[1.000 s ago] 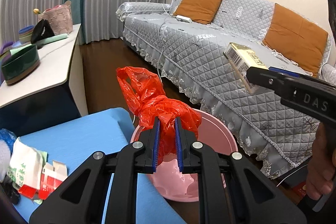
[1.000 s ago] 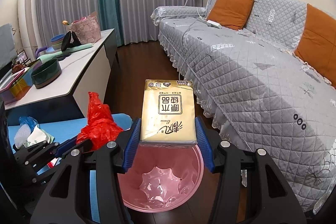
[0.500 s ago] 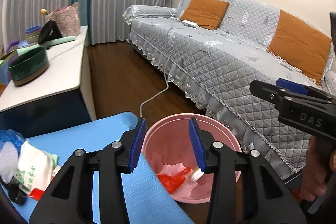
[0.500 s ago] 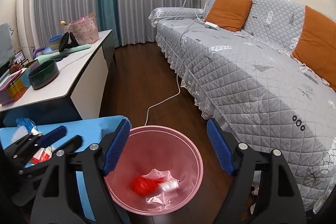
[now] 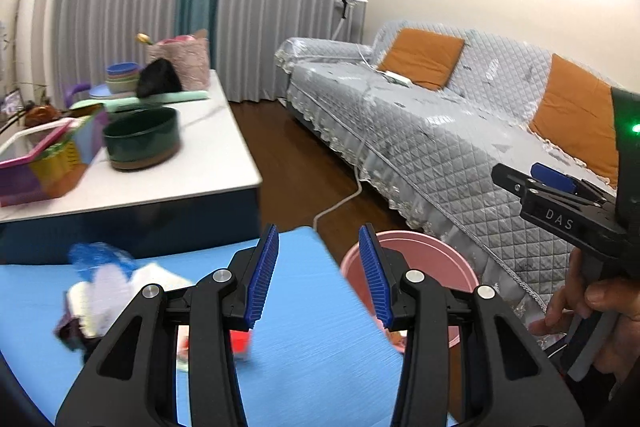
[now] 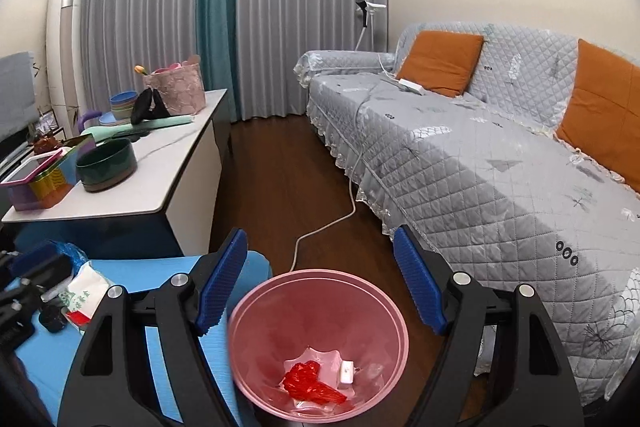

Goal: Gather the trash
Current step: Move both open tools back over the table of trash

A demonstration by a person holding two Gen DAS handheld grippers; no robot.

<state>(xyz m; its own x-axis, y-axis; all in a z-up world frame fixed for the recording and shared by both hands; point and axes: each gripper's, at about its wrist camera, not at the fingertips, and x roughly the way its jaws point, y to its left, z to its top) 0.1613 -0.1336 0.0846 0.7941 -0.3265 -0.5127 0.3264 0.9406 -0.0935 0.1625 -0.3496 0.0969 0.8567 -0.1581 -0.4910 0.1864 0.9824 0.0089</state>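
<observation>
The left gripper (image 5: 318, 275) stands with its blue ribbed pads partly spread and nothing between them, above the edge of the bright blue mat (image 5: 304, 347) and beside the round pink plastic waste bin (image 5: 424, 259); the right gripper (image 6: 320, 287) hangs over that bin (image 6: 320, 343) with its jaws spread wide and empty, a hand (image 5: 592, 311) on its trigger handle seen from the left wrist view; at the bottom of the bin lie a crumpled red plastic bag (image 6: 310, 383) and a small pale packet (image 6: 346, 371), touching each other; on the mat (image 6: 120, 267) a heap of leftover trash remains: a white paper wrapper with green print (image 6: 86, 293), a crinkled blue plastic bag (image 6: 72, 253) and red scraps (image 5: 240, 341), blurred in the left view; a grey quilted sofa (image 6: 480, 163) with orange cushions flanks the bin, and a white cable (image 6: 340, 219) trails across the dark wooden floor.
</observation>
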